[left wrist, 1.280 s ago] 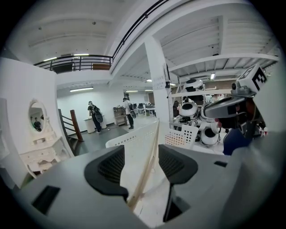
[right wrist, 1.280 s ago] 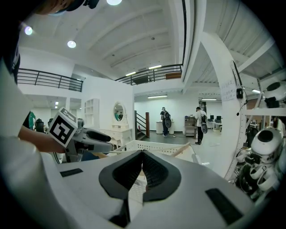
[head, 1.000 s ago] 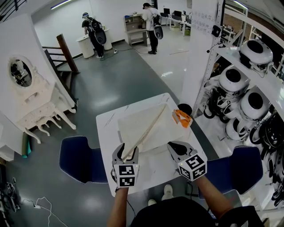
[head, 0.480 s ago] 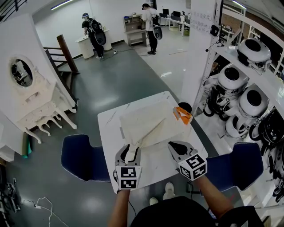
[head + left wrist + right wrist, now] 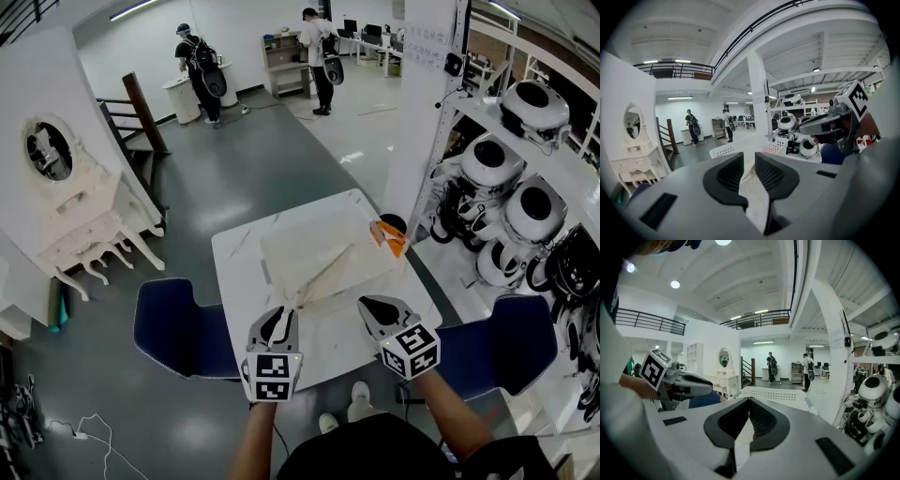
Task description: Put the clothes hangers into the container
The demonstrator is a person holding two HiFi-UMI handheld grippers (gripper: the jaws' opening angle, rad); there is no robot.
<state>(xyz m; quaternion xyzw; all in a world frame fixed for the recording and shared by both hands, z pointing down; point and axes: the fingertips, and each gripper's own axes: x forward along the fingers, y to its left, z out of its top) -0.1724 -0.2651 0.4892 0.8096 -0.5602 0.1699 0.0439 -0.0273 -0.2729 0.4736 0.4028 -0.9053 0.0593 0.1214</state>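
Note:
A long pale wooden hanger (image 5: 323, 272) lies slantwise in the white perforated container (image 5: 281, 246) on the white table (image 5: 234, 272). Its near end pokes over the container's front rim. My left gripper (image 5: 278, 317) sits just behind that end, and its jaws are closing with a narrow gap and nothing between the pads (image 5: 733, 171). A sliver of the hanger shows ahead of them. My right gripper (image 5: 375, 306) hovers over the table's front right, shut and empty (image 5: 750, 416). An orange item (image 5: 389, 236) hangs at the container's right edge.
Blue chairs stand left (image 5: 178, 323) and right (image 5: 497, 347) of the table. Shelves with white robot parts (image 5: 525, 206) line the right side, and a white mirrored dresser (image 5: 66, 187) stands at the left. Two people (image 5: 199, 70) stand far back.
My left gripper, which held the hanger's near end a second ago, has come off it and drawn back a little. The hanger now rests in the container. The right gripper has hardly moved.

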